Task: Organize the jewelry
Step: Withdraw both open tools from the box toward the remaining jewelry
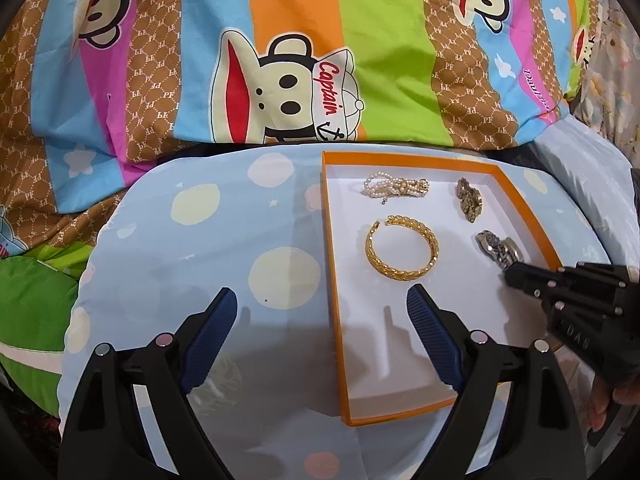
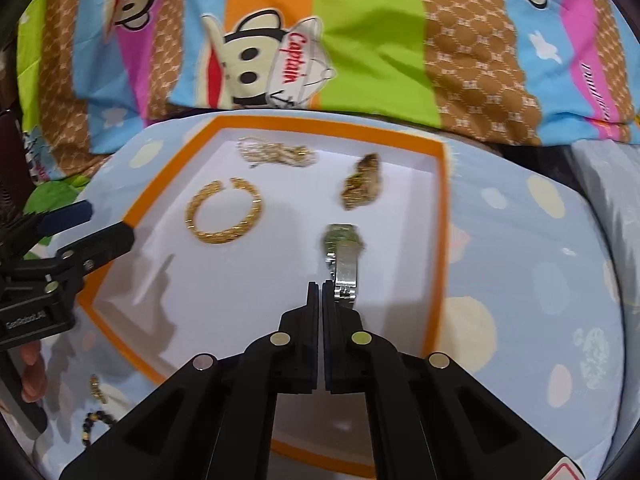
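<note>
An orange-rimmed white box [image 1: 331, 240] [image 2: 440, 200] lies on a pale blue spotted cushion. In it lie a pearl bracelet [image 1: 394, 188] [image 2: 276, 153], a dark gold piece [image 1: 469, 199] [image 2: 362, 187], a gold bangle [image 1: 402, 247] [image 2: 224, 211] and a silver watch [image 1: 498, 247] [image 2: 345, 258]. My left gripper [image 1: 322, 308] is open and empty over the box's near left rim. My right gripper [image 2: 321, 286] [image 1: 510, 276] has its jaws together at the watch's band end; the band lies beside the right fingertip, and I cannot tell if it is pinched.
A bright cartoon-print quilt [image 1: 280, 60] fills the background. On the cushion left of the box lie a small gold piece [image 2: 97, 389] and a dark beaded bracelet [image 2: 94, 424]. The cushion [image 1: 192, 248] spreads left of the box.
</note>
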